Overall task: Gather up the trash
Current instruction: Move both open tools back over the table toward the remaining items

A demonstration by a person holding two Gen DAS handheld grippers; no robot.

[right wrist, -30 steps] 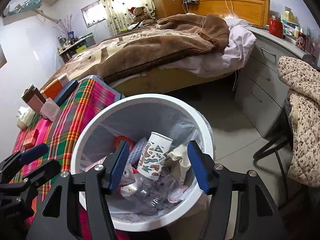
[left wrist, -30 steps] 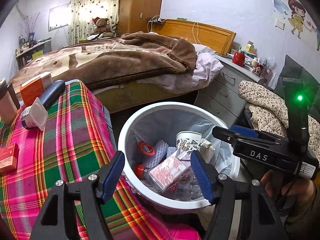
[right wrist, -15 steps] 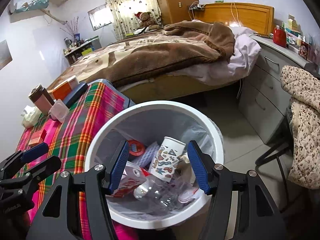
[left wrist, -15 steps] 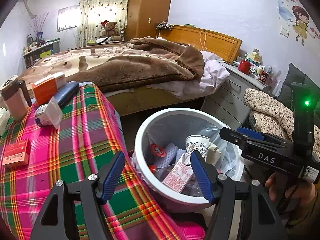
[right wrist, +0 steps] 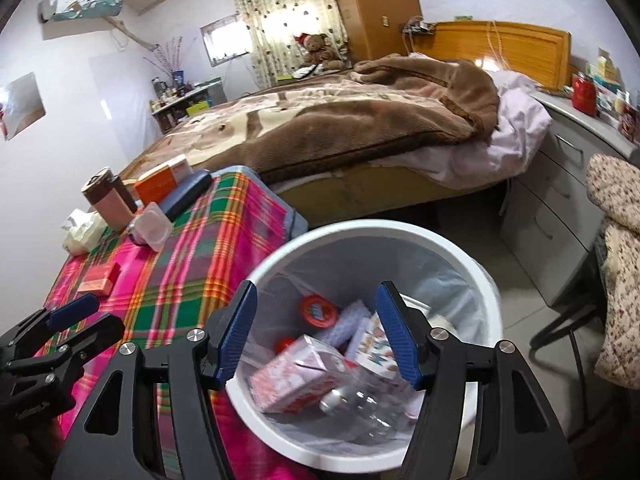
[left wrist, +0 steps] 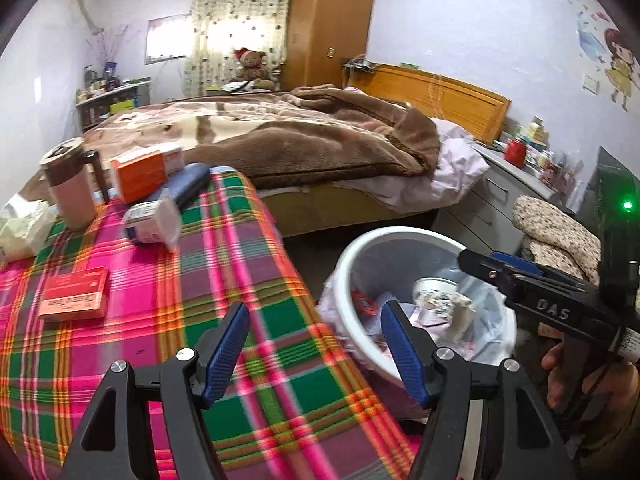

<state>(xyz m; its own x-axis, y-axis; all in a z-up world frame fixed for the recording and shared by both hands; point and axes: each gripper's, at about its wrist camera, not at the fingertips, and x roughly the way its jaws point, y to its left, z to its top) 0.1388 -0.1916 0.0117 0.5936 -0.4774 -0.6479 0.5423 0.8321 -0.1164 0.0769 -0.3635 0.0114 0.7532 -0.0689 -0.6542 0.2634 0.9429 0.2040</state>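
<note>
A white lined trash bin [right wrist: 360, 229] stands beside the plaid-covered table [left wrist: 168, 320]. In it lie a pink carton [right wrist: 300, 376], a patterned paper cup [right wrist: 376, 344], a red lid [right wrist: 318, 312] and a clear bottle [right wrist: 360, 400]. My right gripper [right wrist: 316, 300] hovers over the bin, its jaws opening with nothing between the pads. My left gripper [left wrist: 314, 320] stands open and empty above the table's near corner, left of the bin [left wrist: 400, 234]. On the table rest a small red box [left wrist: 74, 292], a plastic container [left wrist: 152, 222] and an orange box [left wrist: 140, 174].
A brown tumbler [left wrist: 72, 188], a dark blue case [left wrist: 188, 184] and crumpled tissue [left wrist: 22, 228] sit at the table's far side. Behind is a bed [right wrist: 340, 120]. A grey dresser [right wrist: 560, 200] and a chair with floral cloth [right wrist: 616, 272] are on the right.
The left view has swung from the bin toward the table, so the bin now sits at the right. The right gripper has drawn back slightly and its jaws have widened a little.
</note>
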